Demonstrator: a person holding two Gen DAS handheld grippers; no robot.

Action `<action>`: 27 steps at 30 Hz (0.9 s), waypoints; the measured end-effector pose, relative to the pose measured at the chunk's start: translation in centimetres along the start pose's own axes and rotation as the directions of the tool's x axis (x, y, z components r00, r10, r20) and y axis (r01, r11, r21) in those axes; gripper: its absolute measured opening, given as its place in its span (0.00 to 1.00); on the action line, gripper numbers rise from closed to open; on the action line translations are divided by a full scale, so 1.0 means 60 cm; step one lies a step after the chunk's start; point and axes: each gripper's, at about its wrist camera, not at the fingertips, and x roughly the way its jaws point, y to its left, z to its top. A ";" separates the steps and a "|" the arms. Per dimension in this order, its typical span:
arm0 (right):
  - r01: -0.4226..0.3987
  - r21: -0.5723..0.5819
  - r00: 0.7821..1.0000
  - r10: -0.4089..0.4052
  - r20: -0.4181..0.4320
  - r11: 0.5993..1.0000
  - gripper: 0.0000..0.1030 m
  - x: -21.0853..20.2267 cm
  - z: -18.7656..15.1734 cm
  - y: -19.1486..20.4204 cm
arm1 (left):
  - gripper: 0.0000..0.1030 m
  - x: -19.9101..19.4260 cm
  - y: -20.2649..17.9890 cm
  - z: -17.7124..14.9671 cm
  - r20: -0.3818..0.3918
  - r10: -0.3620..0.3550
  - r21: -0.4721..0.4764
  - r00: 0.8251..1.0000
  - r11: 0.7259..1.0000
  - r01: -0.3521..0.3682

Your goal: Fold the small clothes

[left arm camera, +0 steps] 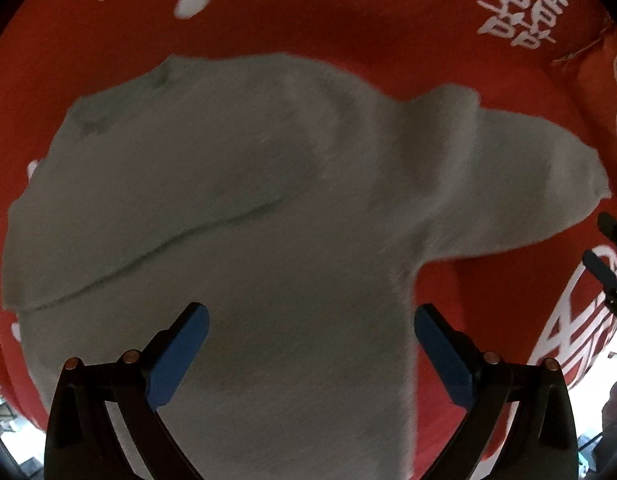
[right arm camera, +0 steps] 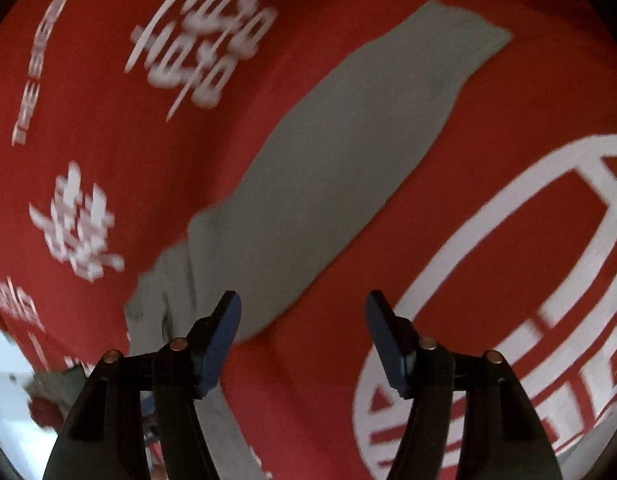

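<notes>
Grey garment spread on red cloth, both grippers empty

Grey garment (left arm camera: 244, 208) lies on a red cloth (left arm camera: 348, 20) printed with white characters (left arm camera: 520, 8). Left gripper (left arm camera: 310, 354) hangs over its lower part, blue fingers (left arm camera: 176, 360) spread wide, nothing between them. The left camera shows the body and one sleeve reaching right, with the other gripper at the frame's right edge. The right camera shows only a long grey strip (right arm camera: 328, 168) running diagonally. Right gripper (right arm camera: 304, 342) stands wide apart too, over bare red beside the strip, near a white circular print (right arm camera: 488, 280).
</notes>
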 end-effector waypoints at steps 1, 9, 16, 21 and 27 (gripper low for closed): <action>-0.004 0.016 1.000 0.004 0.013 1.000 0.66 -0.002 0.006 -0.010 | 1.00 0.000 -0.012 0.008 0.014 0.005 0.011 1.000 1.000 -0.005; -0.079 0.099 0.990 0.067 0.121 0.992 0.66 0.007 0.067 -0.075 | 1.00 0.022 -0.050 0.076 0.089 0.065 0.003 0.994 0.998 -0.065; -0.153 0.152 0.977 0.125 0.174 0.976 0.36 0.024 0.115 -0.086 | 1.00 0.025 -0.063 0.092 0.131 0.138 -0.040 0.982 0.990 -0.134; -0.402 0.260 0.913 0.362 0.190 0.878 0.08 0.030 0.111 -0.102 | 1.00 0.039 -0.061 0.096 0.140 0.192 -0.036 0.971 0.981 -0.189; -0.609 0.220 0.793 0.583 0.177 0.762 0.08 0.016 0.095 -0.039 | 1.00 0.059 -0.080 0.103 0.134 0.169 0.030 0.976 0.984 -0.175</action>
